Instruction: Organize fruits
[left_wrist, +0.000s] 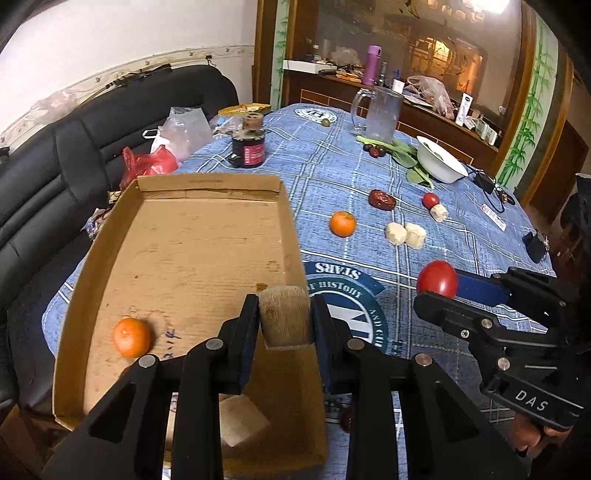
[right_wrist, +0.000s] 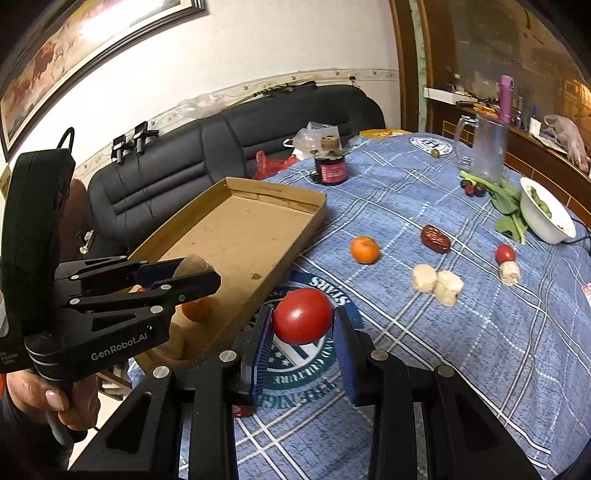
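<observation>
My left gripper (left_wrist: 285, 317) is shut on a pale fibrous stalk piece (left_wrist: 284, 315), held over the near right edge of the cardboard tray (left_wrist: 207, 236). Inside the tray lie a tangerine (left_wrist: 132, 337) and another pale chunk (left_wrist: 242, 421) under the fingers. My right gripper (right_wrist: 303, 325) is shut on a red tomato (right_wrist: 303, 315) above the blue tablecloth (right_wrist: 424, 350), just right of the tray (right_wrist: 236, 236). On the cloth lie a second tangerine (left_wrist: 342, 223), a red date (left_wrist: 382, 199), two pale stalk pieces (left_wrist: 405, 233), and a small tomato (left_wrist: 430, 200) beside another stalk piece (left_wrist: 439, 212).
A dark jar (left_wrist: 248, 142), a glass mug (left_wrist: 380, 114), a white bowl (left_wrist: 439, 162) on green leaves and small dark fruits (left_wrist: 373, 150) stand farther back. A black sofa (left_wrist: 74, 147) with plastic bags borders the table's left. A cabinet (left_wrist: 424, 74) is behind.
</observation>
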